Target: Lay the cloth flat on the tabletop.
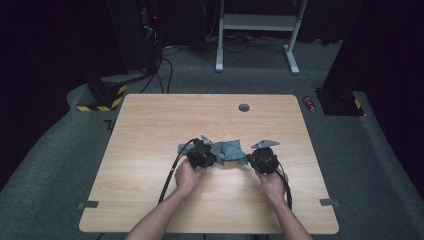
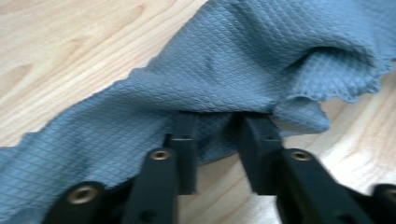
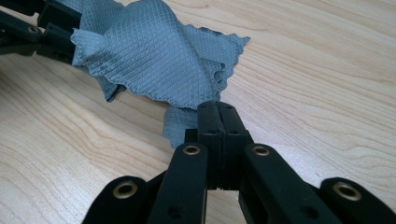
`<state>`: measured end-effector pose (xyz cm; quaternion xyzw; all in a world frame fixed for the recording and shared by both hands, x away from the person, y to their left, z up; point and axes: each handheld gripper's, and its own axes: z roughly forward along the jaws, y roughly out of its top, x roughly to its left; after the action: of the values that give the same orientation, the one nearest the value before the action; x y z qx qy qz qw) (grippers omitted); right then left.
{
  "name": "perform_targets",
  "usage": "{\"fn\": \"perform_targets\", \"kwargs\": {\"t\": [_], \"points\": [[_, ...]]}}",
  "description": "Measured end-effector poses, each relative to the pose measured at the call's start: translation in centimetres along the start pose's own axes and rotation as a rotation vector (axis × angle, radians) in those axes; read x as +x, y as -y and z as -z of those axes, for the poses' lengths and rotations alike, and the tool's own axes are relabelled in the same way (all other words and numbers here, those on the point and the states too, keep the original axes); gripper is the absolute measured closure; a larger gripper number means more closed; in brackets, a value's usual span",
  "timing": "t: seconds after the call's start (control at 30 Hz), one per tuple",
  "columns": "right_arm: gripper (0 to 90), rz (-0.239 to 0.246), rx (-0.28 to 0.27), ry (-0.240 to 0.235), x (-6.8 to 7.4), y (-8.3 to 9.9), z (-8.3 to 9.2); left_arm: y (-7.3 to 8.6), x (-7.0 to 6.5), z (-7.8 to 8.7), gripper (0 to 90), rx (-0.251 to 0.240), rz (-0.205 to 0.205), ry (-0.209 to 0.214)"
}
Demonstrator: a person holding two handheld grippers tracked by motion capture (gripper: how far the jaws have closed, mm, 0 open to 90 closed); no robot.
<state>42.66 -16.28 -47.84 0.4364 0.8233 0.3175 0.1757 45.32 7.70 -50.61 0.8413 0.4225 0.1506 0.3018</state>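
A grey-blue waffle-weave cloth [image 1: 227,150] lies crumpled on the wooden table [image 1: 150,125], stretched between my two grippers. The left gripper [image 1: 213,156] is at the cloth's left end. In the left gripper view its jaws [image 2: 217,119] stand apart, the cloth [image 2: 224,70] draped over their tips with a fold in the gap, not pressed. The right gripper [image 1: 249,159] is at the cloth's right end. In the right gripper view it [image 3: 217,107] is shut on a corner of the cloth [image 3: 154,60], and the left gripper [image 3: 51,28] is at the top left.
A round cable hole [image 1: 244,107] is in the table's far side. Tape strips [image 1: 87,204] mark the front corners. On the floor beyond are a red can [image 1: 309,103], a yellow-black striped block [image 1: 102,97] and a white desk frame [image 1: 257,22].
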Motion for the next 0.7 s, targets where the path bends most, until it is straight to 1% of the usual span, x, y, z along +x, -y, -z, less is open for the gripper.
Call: {"fn": "perform_targets", "kwargs": {"t": [0.03, 0.07, 0.1, 0.13, 0.2, 0.23, 0.27, 0.3, 0.4, 0.43, 0.47, 0.5, 0.53, 0.57, 0.6, 0.63, 0.67, 0.7], "points": [[89.7, 0.000, 0.001, 0.002, 0.1, 0.0, 0.0, 0.1, 0.2, 0.0, 83.7, -0.002, 0.011, 0.004], [89.7, 0.000, 0.001, 0.002, 0.1, 0.0, 0.0, 0.0, 0.4, 0.0, 83.7, 0.003, 0.018, 0.009], [89.7, 0.002, 0.000, 0.001, 0.1, -0.1, 0.0, 0.0, 0.5, 0.1, 86.8, 0.007, 0.029, 0.018], [89.7, -0.001, -0.004, -0.002, 0.4, -0.1, 0.0, 0.0, 0.5, 0.1, 88.6, 0.011, 0.025, 0.021], [89.7, 0.002, -0.007, -0.002, 0.5, -0.1, 0.1, -0.3, 0.4, 0.2, 88.9, 0.039, 0.000, 0.022], [89.7, 0.010, -0.010, -0.004, 0.6, 0.0, 0.2, -0.4, 0.4, 0.5, 89.2, 0.053, -0.025, 0.026], [89.7, 0.010, -0.010, -0.004, 0.6, 0.0, 0.2, -0.4, 0.4, 0.5, 89.3, 0.053, -0.025, 0.026], [89.7, 0.003, -0.013, -0.005, 0.6, 0.0, 0.3, -0.4, 0.4, 0.7, 89.3, 0.048, -0.025, 0.034], [89.7, 0.005, -0.031, -0.005, 0.5, 0.2, 1.1, -0.3, 0.8, 2.2, 89.3, 0.026, -0.030, 0.064], [89.7, 0.005, -0.043, -0.008, 0.5, 0.5, 1.7, -0.1, 0.9, 3.0, 89.4, 0.014, -0.031, 0.084], [89.7, 0.005, -0.043, -0.008, 0.5, 0.5, 1.7, 0.0, 1.0, 3.6, 89.4, 0.010, -0.036, 0.094], [89.7, 0.009, -0.052, -0.011, 0.5, 0.6, 1.9, 0.2, 1.1, 4.6, 89.4, -0.005, -0.043, 0.106], [89.7, 0.018, -0.066, -0.019, 0.7, 1.0, 2.4, 0.7, 1.3, 6.0, 89.5, -0.023, -0.058, 0.122], [89.7, 0.023, -0.069, -0.024, 0.8, 1.2, 2.7, 0.9, 1.4, 6.6, 89.4, -0.027, -0.056, 0.135], [89.7, 0.023, -0.069, -0.024, 0.8, 1.2, 2.7, 0.9, 1.4, 6.6, 89.5, -0.027, -0.056, 0.135], [89.6, 0.029, -0.075, -0.026, 1.0, 1.4, 2.8, 1.1, 1.5, 7.4, 89.5, -0.031, -0.059, 0.147], [89.7, 0.035, -0.076, -0.029, 1.2, 1.5, 3.0, 1.2, 1.7, 7.9, 89.4, -0.023, -0.064, 0.162], [89.7, 0.044, -0.077, -0.030, 1.4, 1.6, 3.2, 1.2, 2.0, 8.2, 89.4, -0.003, -0.062, 0.184]]}}
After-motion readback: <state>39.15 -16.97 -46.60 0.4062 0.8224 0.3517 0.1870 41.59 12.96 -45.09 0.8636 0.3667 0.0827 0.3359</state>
